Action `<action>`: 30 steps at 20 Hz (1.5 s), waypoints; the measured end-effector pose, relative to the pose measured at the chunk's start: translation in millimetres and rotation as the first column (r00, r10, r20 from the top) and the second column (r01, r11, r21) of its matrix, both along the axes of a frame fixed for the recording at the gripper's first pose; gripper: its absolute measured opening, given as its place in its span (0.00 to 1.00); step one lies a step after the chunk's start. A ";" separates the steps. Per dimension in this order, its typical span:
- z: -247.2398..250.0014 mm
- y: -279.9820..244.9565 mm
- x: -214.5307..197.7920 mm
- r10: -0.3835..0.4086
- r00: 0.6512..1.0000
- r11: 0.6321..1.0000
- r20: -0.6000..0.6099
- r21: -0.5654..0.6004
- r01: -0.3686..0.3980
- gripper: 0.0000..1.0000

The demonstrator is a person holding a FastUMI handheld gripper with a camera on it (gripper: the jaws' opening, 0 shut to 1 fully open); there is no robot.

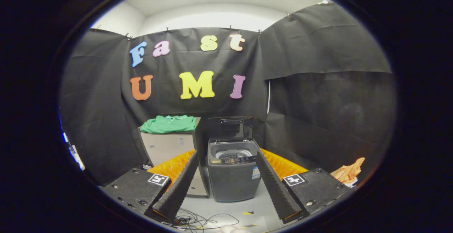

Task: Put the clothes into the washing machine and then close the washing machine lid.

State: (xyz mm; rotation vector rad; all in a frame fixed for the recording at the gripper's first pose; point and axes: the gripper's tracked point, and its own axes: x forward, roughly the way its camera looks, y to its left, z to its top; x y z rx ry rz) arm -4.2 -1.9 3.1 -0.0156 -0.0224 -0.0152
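Gripper view shows you, from left to right, a green shirt point(169, 124) folded on top of a box point(168, 148) at the far left, then the washing machine point(231, 171) just right of it, lid point(230, 127) standing upright and drum open. Your gripper point(226, 181) holds nothing, fingers spread wide with the machine beyond and between them. An orange cloth point(348, 172) lies at the near right.

One washing machine point(231, 171), one raised lid point(230, 127). One green garment point(169, 124), folded on one cabinet point(166, 148). One orange cloth point(348, 172). One gripper point(226, 180), two fingers point(178, 187) spread, holding nothing. One tangle of cables point(198, 221).
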 end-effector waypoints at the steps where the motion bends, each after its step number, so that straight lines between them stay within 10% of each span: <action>1: 1.8 0.0 -0.3 0.000 1.000 1.000 0.004 -0.001 0.000 1.00; 14: 88.5 9.4 82.6 -0.009 0.998 1.000 0.068 -0.007 0.010 1.00; 30: 218.8 163.6 352.5 0.184 0.979 0.981 0.086 0.040 -0.187 1.00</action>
